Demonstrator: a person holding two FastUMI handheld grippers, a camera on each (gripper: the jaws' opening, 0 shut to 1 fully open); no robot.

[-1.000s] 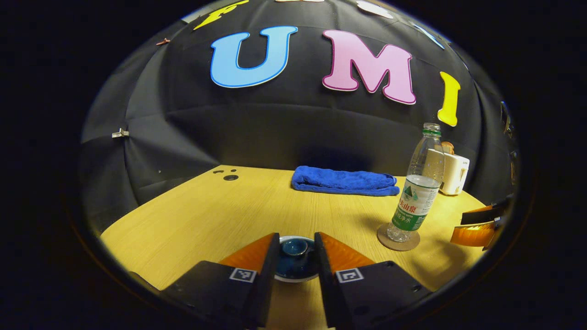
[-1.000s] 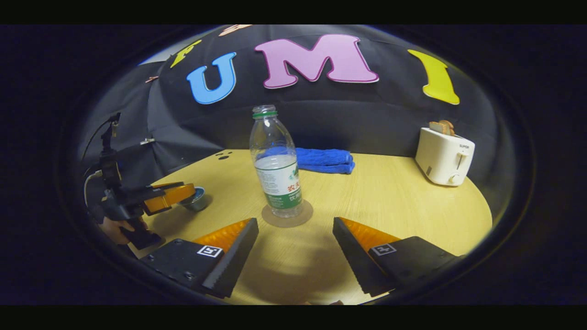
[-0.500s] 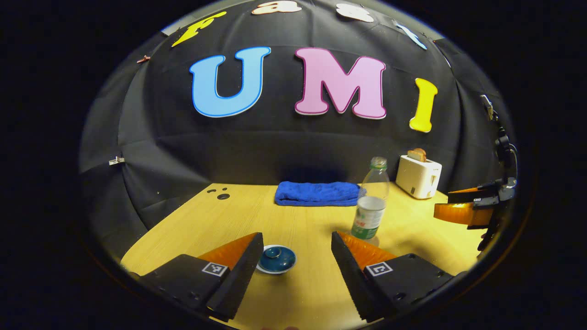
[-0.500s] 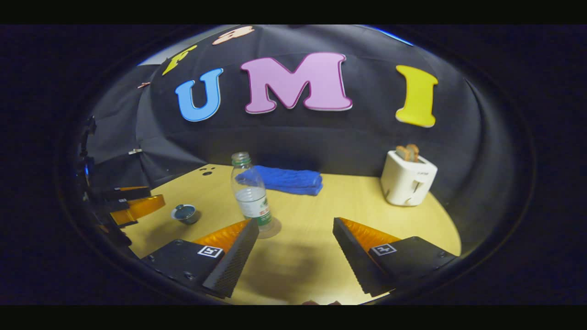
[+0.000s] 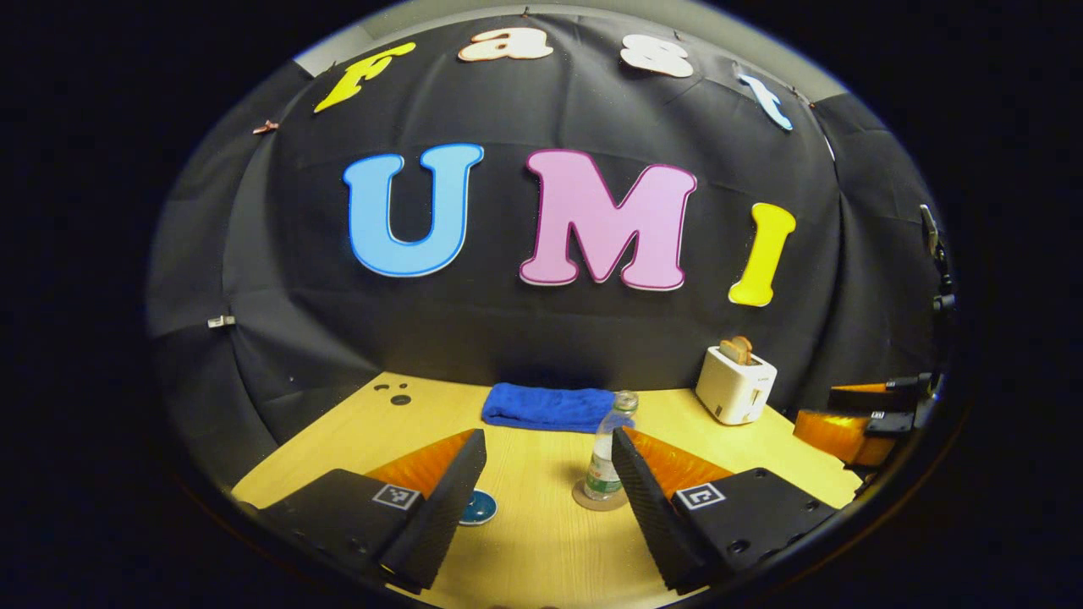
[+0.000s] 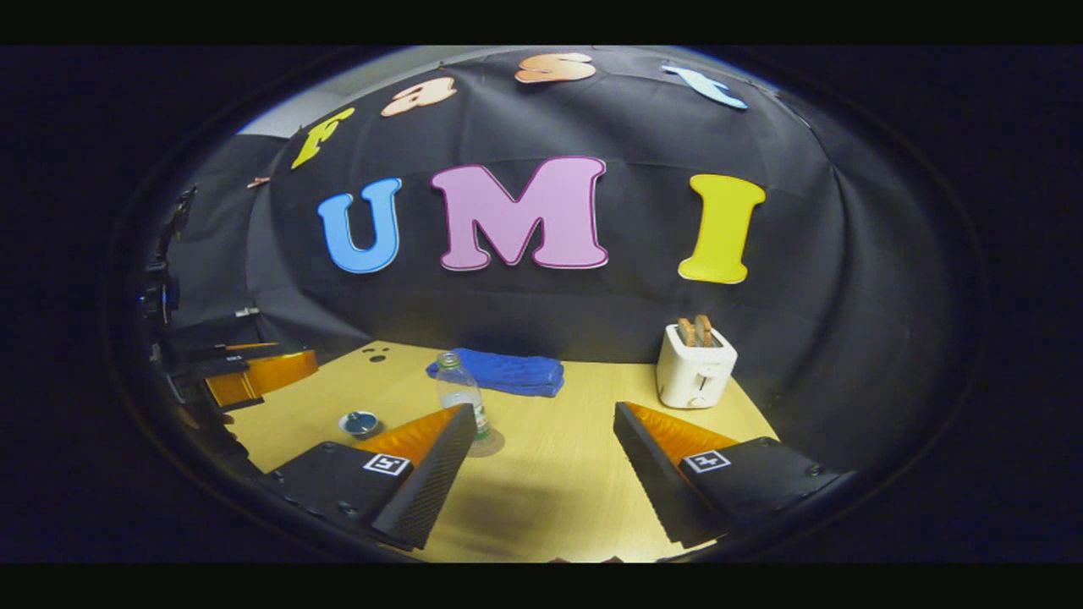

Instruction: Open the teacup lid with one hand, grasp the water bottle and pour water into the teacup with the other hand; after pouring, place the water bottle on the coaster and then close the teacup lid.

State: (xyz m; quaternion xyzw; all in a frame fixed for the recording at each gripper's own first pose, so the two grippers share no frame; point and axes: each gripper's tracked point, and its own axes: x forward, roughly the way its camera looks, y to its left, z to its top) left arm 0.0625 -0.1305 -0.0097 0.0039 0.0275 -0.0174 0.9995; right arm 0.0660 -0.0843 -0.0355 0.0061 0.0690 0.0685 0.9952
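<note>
On the table [image 5: 525,550] the bottle [image 5: 602,452] stands upright on its coaster [image 5: 592,499], and the teacup [image 6: 360,423] sits near it with the lid [image 5: 479,507] on. Behind them lie a blue towel [image 5: 548,408] and a toaster [image 6: 695,370]. Both the left gripper [image 5: 548,507] and the right gripper [image 6: 541,474] are spread wide, holding nothing, up above the table.

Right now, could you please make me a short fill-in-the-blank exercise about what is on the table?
1. The water bottle stands upright on a round ____.
2. The folded towel near the back wall is ____ in colour.
3. Two slices of ____ stick up from the white toaster.
4. The teacup has its ____ on.

Missing words: coaster; blue; toast; lid
</note>
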